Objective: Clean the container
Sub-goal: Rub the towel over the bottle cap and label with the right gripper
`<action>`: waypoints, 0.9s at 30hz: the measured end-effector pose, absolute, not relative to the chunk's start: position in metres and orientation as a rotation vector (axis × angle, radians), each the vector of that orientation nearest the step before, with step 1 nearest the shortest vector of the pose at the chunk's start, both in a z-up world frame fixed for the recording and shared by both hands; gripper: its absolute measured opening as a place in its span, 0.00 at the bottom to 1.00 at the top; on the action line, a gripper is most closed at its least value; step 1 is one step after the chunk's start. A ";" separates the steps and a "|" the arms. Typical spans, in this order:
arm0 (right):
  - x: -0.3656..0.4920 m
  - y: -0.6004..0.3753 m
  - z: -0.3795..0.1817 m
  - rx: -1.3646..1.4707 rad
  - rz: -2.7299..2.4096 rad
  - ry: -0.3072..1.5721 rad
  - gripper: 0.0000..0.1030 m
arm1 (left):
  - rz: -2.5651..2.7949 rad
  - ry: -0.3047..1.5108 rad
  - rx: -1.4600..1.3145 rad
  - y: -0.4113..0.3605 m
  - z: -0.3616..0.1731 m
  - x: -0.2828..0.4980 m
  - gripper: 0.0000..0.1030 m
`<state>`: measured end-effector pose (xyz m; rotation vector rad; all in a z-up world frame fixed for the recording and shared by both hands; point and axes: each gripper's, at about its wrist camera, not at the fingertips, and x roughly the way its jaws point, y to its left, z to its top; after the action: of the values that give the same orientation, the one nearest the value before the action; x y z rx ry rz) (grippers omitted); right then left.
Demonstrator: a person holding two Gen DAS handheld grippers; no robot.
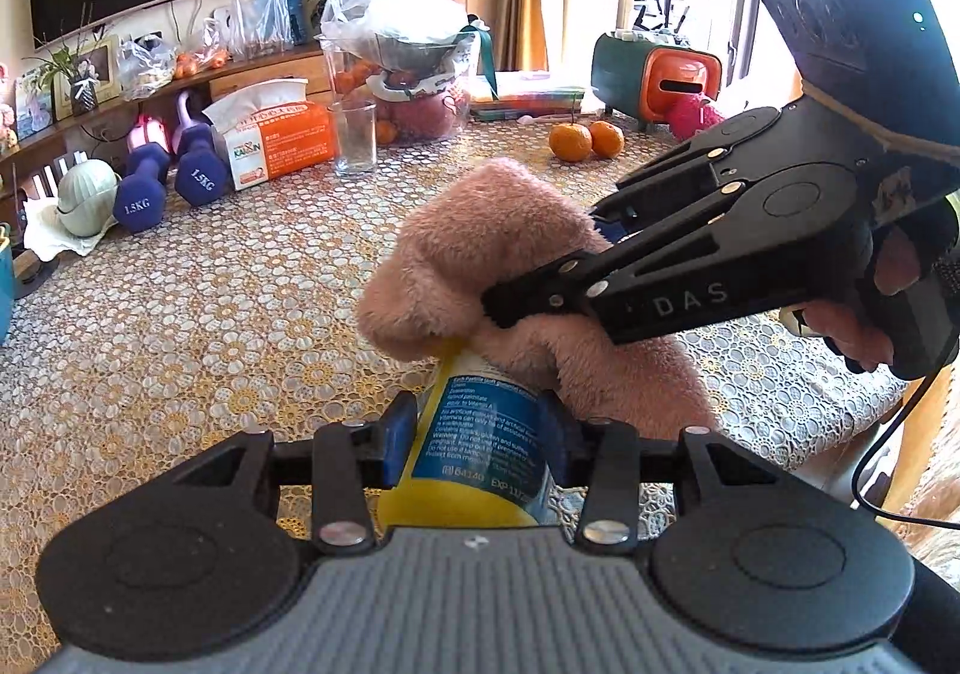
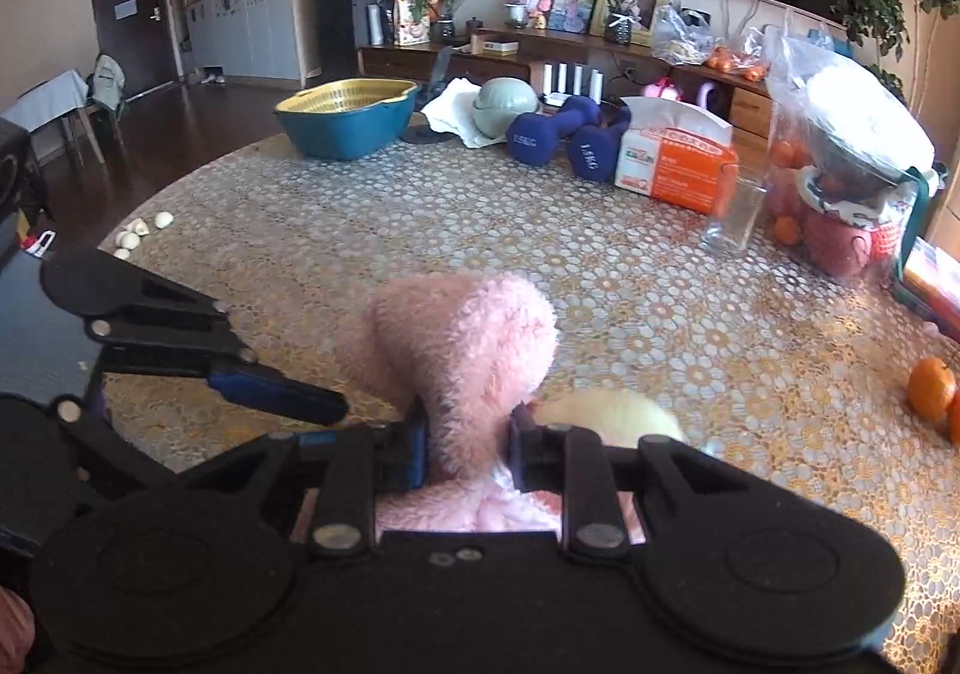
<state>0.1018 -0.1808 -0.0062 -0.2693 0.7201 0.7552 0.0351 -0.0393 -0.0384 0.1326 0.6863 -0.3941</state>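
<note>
A yellow container (image 1: 486, 470) with a blue label sits between the blue pads of my left gripper (image 1: 477, 428), which is shut on it just above the lace tablecloth (image 1: 180, 326). A fluffy pink cloth (image 1: 480, 254) is draped over the container's top and right side. My right gripper (image 1: 546, 260) reaches in from the right and is shut on that cloth. In the right wrist view the cloth (image 2: 462, 338) bulges up between the right gripper's (image 2: 468, 446) closed pads. A pale part of the container (image 2: 612, 416) shows just to the right. The left gripper's finger (image 2: 282, 392) lies to the left. The container's cap is hidden.
An empty glass (image 1: 355, 137), an orange tissue box (image 1: 282, 140), purple dumbbells (image 1: 144, 188) and two oranges (image 1: 579, 140) stand farther back. A teal basin (image 2: 348, 122) and garlic cloves (image 2: 135, 236) sit near the far table edge. A hand (image 1: 852, 314) holds the right gripper.
</note>
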 end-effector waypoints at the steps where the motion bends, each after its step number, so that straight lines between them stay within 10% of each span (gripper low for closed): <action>1: 0.105 -0.185 -0.008 -0.240 0.748 0.727 0.24 | -0.386 0.679 0.134 -0.038 -0.037 0.033 0.45; 5: 0.107 -0.198 -0.012 -0.183 0.701 0.726 0.24 | -0.350 0.680 0.119 -0.031 -0.039 0.028 0.76; 27: 0.075 -0.233 -0.006 -0.076 0.607 0.681 0.22 | -0.391 0.729 0.146 -0.046 -0.043 0.030 0.67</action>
<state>0.0754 -0.2333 -0.0056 -0.0763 0.6810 0.6067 0.0297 -0.0465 -0.0431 0.1458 0.7292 -0.3910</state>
